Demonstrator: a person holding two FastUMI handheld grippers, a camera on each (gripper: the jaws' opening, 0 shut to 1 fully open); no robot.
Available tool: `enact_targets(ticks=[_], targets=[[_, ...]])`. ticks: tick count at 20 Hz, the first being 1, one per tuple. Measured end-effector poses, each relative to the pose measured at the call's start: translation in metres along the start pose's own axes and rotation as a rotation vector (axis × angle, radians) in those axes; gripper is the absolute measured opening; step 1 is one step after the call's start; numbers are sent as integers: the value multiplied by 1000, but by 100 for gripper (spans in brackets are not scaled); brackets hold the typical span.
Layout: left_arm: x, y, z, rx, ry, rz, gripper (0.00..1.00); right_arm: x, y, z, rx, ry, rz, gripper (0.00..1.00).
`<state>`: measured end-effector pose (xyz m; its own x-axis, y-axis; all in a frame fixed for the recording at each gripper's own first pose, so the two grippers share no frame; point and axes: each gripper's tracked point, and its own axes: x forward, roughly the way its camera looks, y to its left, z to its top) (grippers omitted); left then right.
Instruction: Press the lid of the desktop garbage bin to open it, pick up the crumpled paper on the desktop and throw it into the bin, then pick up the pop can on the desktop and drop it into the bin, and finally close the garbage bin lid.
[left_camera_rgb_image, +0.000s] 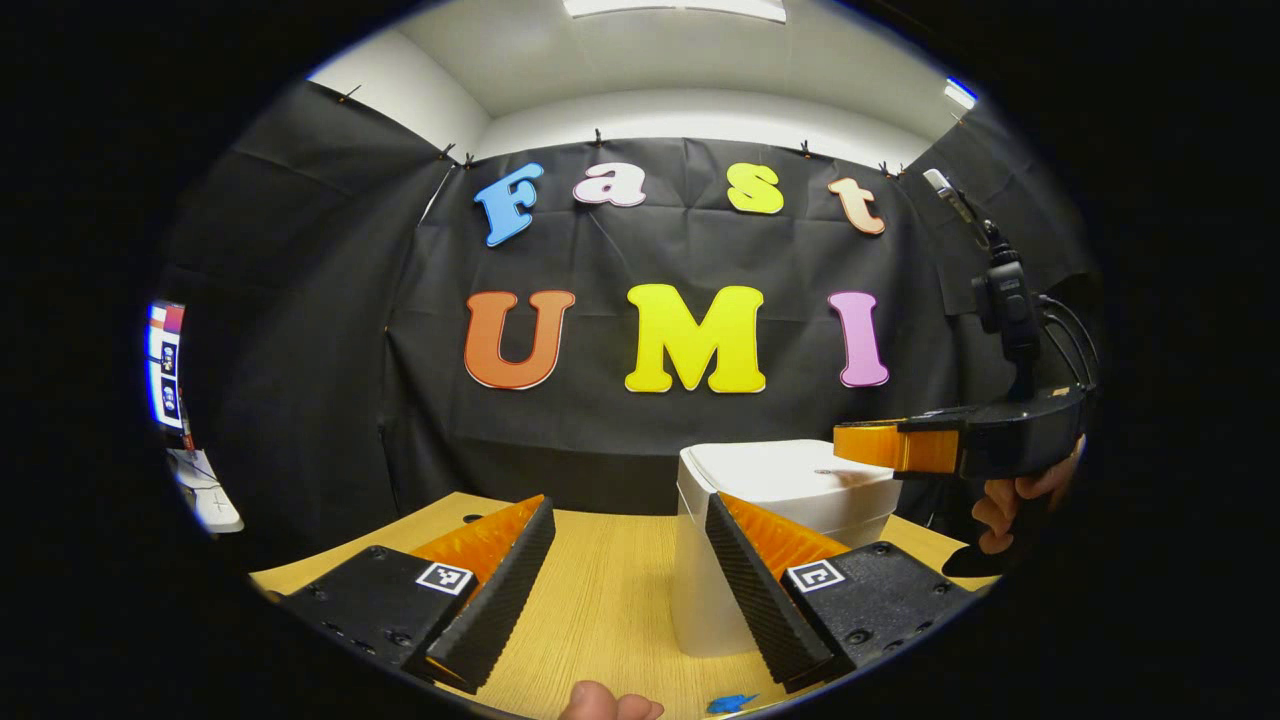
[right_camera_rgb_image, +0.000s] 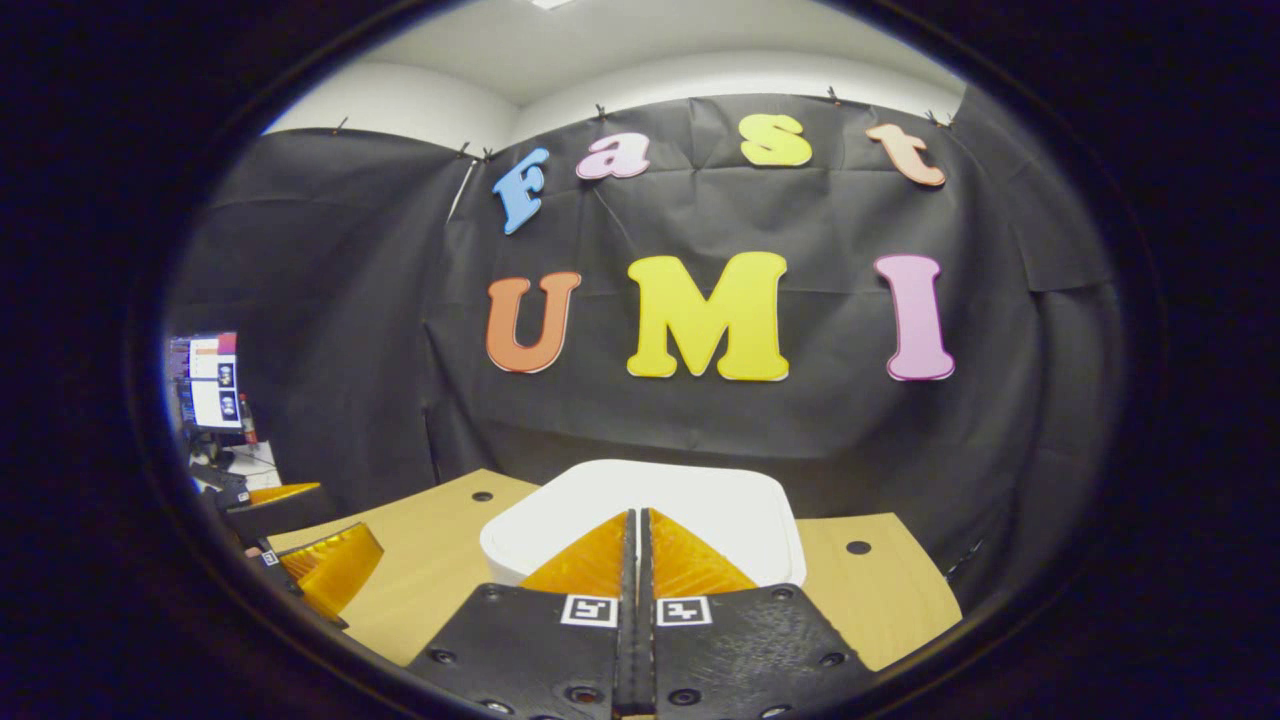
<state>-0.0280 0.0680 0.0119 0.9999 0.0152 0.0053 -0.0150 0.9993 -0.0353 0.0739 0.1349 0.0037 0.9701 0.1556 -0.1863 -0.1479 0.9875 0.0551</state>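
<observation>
Right gripper (right_camera_rgb_image: 636, 530) jaws together, tips above the white bin lid (right_camera_rgb_image: 700, 500); left gripper (left_camera_rgb_image: 630, 530) jaws apart, bin (left_camera_rgb_image: 700, 600) just beyond.

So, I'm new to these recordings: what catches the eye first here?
The white bin, lid closed, stands mid-table. The right claw, fingers pressed together, hovers at its lid. The left claw is wide open beside the bin, above the wooden table.
</observation>
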Motion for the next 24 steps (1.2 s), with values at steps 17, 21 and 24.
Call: enact_targets(ticks=[17, 21, 24], targets=[[4, -8, -33, -30, 56, -33, 98, -4, -6, 8, -92, -56, -44, 58], [5, -16, -39, -39, 72, -48, 98, -25, -12, 35, -73, -172, -48, 88], [5, -23, -36, -39, 59, -53, 98, -40, -19, 47, -54, -224, -60, 95]])
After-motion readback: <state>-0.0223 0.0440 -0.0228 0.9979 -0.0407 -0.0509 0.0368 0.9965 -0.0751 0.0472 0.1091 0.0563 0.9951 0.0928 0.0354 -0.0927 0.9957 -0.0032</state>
